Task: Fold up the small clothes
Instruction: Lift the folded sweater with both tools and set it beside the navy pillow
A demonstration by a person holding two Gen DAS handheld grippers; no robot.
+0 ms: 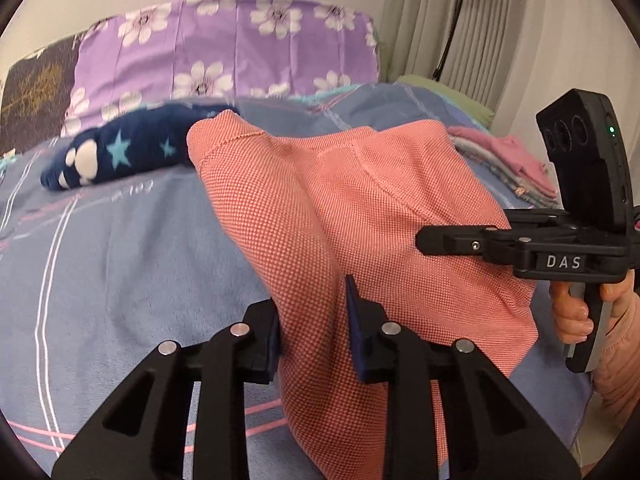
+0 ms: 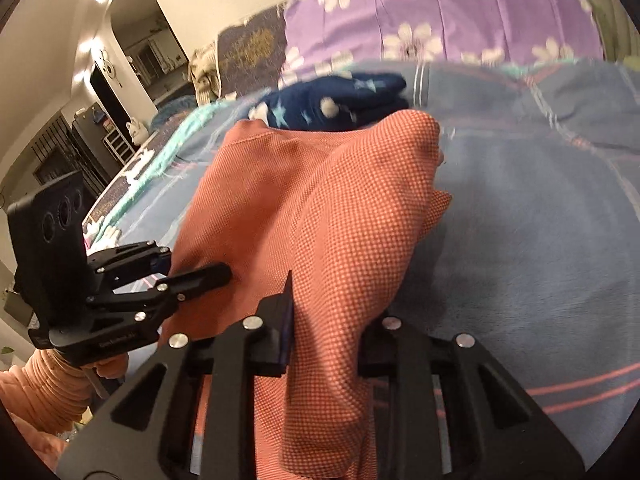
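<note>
Black linkage fingers of left gripper [image 1: 312,336] pinching fold of coral waffle-knit garment [image 1: 360,208]; right gripper [image 2: 324,340] likewise clamping bunched edge, "DAS" reading on its body. Garment draping over soft blue striped blanket [image 1: 120,260]. Navy star-print fleece piece [image 1: 120,152] lying at 10 o'clock; folded pink stack [image 1: 512,164] at 2 o'clock.

Both claws are built of matte black plastic links joined with round silver screws; dark blue pads [image 1: 354,312] line the fingers. "DAS" is printed in white on the right claw [image 1: 424,240]. Ribbed peach-pink sleeves [image 2: 44,384] are worn.
</note>
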